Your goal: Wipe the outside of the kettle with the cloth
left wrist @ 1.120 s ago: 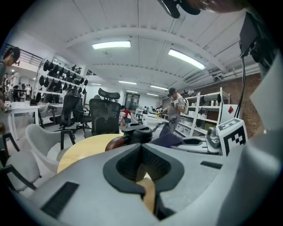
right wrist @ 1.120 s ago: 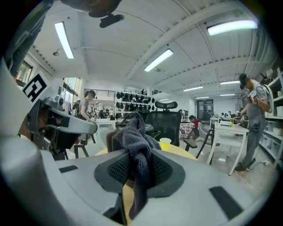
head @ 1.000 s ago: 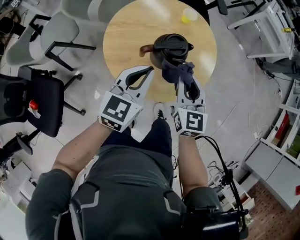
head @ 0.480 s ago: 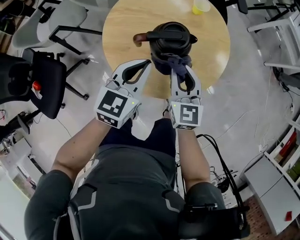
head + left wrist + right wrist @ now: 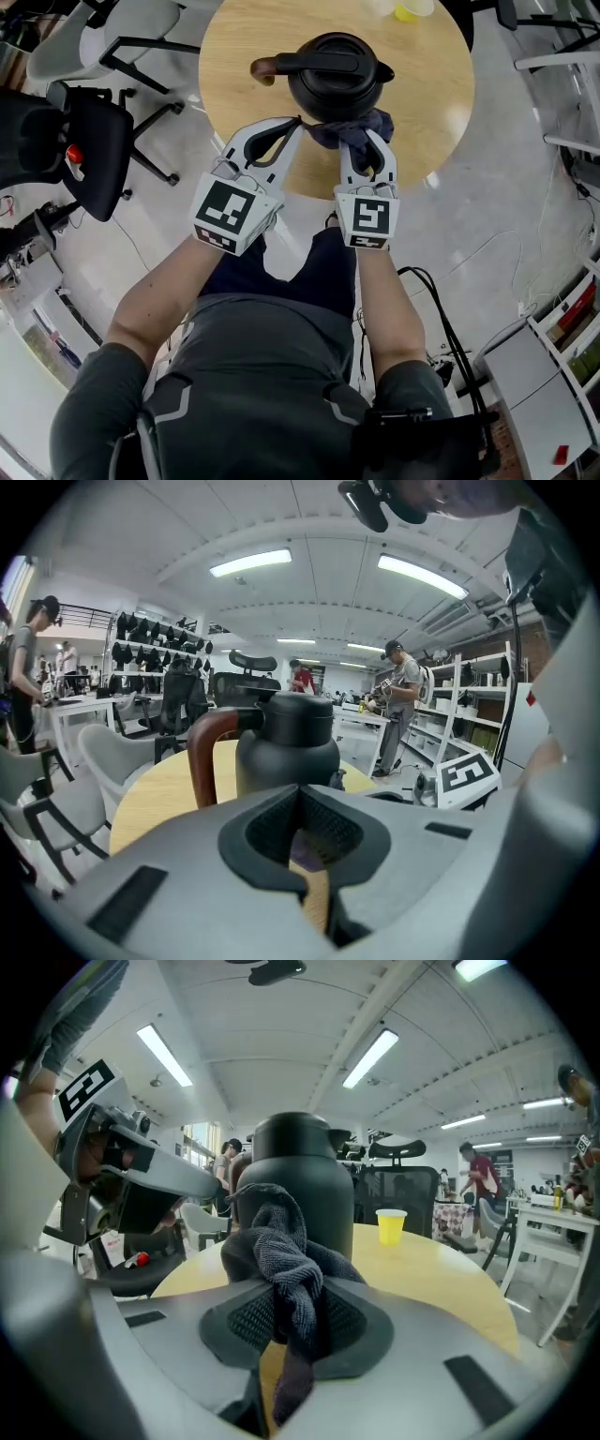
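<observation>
— So, how far along is the wiping looking?

— Barely beginning, I'd judge. The right gripper (image 5: 361,142) is pinching the dark cloth (image 5: 354,129) between its jaws. The bunched cloth is apparently pressing against the near lower side of the kettle (image 5: 330,75). The far side, the lid and the part round the handle (image 5: 267,67) are all waiting.

— And the other one?

— The left gripper (image 5: 297,122) is sitting with its jaws pressed together, gripping nothing I can make out, tips just beside the kettle's base.

— Is anything crowding them?

— Hardly. The kettle is standing well in from the rim of the round table (image 5: 234,112), with bare wood around it and the yellow cup (image 5: 412,9) well apart at the far edge. The handle is jutting left, probably interrupting a sweep round that side.
</observation>
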Motion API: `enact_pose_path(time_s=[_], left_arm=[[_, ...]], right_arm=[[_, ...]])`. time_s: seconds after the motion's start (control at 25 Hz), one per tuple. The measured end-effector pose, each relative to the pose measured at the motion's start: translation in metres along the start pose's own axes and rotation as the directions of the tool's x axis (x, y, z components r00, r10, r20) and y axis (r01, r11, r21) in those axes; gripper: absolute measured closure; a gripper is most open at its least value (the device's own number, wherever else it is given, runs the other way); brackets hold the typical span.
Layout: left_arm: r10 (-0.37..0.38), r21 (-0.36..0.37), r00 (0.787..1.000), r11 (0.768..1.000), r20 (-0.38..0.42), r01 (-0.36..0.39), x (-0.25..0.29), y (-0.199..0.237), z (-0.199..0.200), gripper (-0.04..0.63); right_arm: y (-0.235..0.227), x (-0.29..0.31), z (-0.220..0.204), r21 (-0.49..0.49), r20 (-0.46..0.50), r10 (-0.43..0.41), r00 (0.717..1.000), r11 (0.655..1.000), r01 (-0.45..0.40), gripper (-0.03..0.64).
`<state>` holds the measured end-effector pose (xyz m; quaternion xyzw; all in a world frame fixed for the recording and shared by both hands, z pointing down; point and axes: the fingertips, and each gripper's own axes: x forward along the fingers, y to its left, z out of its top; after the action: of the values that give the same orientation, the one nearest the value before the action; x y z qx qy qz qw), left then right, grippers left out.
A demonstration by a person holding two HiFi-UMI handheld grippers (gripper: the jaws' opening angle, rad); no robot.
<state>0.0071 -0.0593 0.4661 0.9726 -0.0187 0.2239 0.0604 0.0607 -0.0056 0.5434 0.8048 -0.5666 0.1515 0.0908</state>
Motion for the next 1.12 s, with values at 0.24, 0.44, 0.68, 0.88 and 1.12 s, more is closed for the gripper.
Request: enact_pose_path(time_s=[0.24, 0.44, 0.68, 0.88, 1.12], left_arm=[[0.079, -0.020, 0.997, 0.997, 0.006, -0.079, 0.000, 0.024, -0.002, 0.586], [0.135, -0.019, 0.991, 0.991, 0.005, -0.135, -0.005, 0.043, 0.004, 0.586], [0.173, -0.042, 0.985, 0.984, 0.005, -0.173, 0.003, 0.062, 0.005, 0.586], [0.161, -0.024, 0.987, 0.987, -0.008, -0.161, 0.012, 0.074, 0.003, 0.586], [0.101, 0.050, 0.995, 0.994, -0.025, -0.100, 0.019, 0.060, -0.001, 0.586]], right_arm=[[0.002, 0.000, -0.013, -0.016, -0.051, 0.056, 0.997, 0.998, -0.057, 0.520], [-0.012, -0.026, 0.026, 0.018, 0.028, 0.059, 0.998, 0.998, -0.060, 0.520], [-0.031, -0.045, 0.082, -0.034, 0.110, 0.053, 0.993, 0.998, -0.050, 0.520], [-0.033, -0.047, 0.123, -0.055, 0.198, 0.094, 0.976, 0.995, -0.085, 0.520], [-0.031, -0.043, 0.131, -0.088, 0.215, 0.158, 0.964, 0.986, -0.142, 0.520]])
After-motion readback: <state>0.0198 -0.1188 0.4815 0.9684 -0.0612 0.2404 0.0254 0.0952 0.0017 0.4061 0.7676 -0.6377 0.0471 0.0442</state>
